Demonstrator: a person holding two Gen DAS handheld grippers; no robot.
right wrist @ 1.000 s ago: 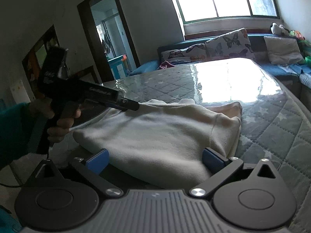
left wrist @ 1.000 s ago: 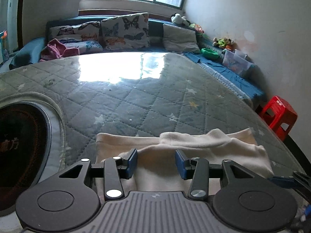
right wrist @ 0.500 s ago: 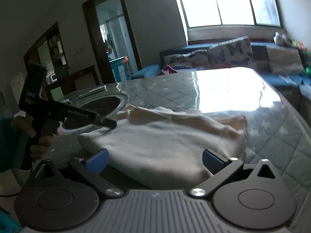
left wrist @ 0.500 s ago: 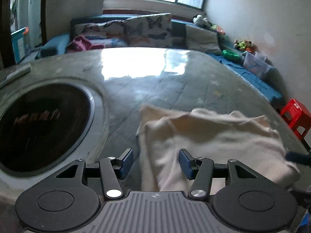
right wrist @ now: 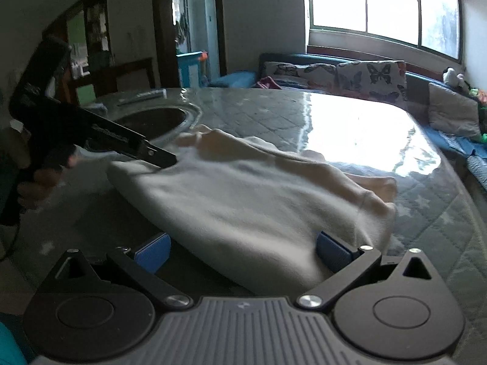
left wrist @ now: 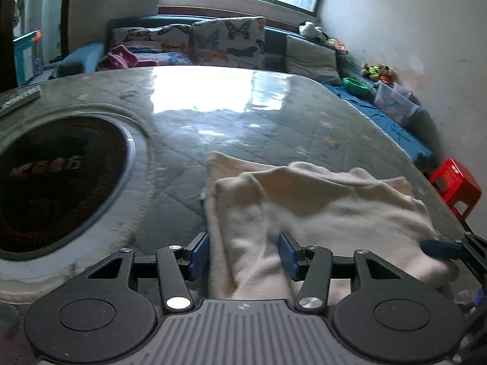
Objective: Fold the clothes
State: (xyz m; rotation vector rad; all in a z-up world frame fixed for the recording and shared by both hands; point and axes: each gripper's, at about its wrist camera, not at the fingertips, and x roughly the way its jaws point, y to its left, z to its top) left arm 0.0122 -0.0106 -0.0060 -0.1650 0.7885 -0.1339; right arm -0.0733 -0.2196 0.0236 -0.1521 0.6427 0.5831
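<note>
A cream garment (left wrist: 319,210) lies folded in layers on the grey quilted table (left wrist: 243,127). My left gripper (left wrist: 243,254) is open, its blue pads on either side of the garment's near left corner. My right gripper (right wrist: 243,251) is open wide with the garment's (right wrist: 258,200) near edge between its pads. In the right wrist view the left gripper (right wrist: 158,156) rests at the garment's far left corner. The right gripper's blue fingertip (left wrist: 441,245) shows at the garment's right edge in the left wrist view.
A round dark inset with a metal rim (left wrist: 54,179) sits in the table to the left. A bench with butterfly cushions (left wrist: 228,42) runs behind the table. A red stool (left wrist: 455,185) stands on the floor to the right. A doorway (right wrist: 194,30) is at the back left.
My left gripper has swung left and its jaws have opened wider around the garment's left corner. The garment's left side has been pulled and now lies bunched. The right gripper stays open at the near edge.
</note>
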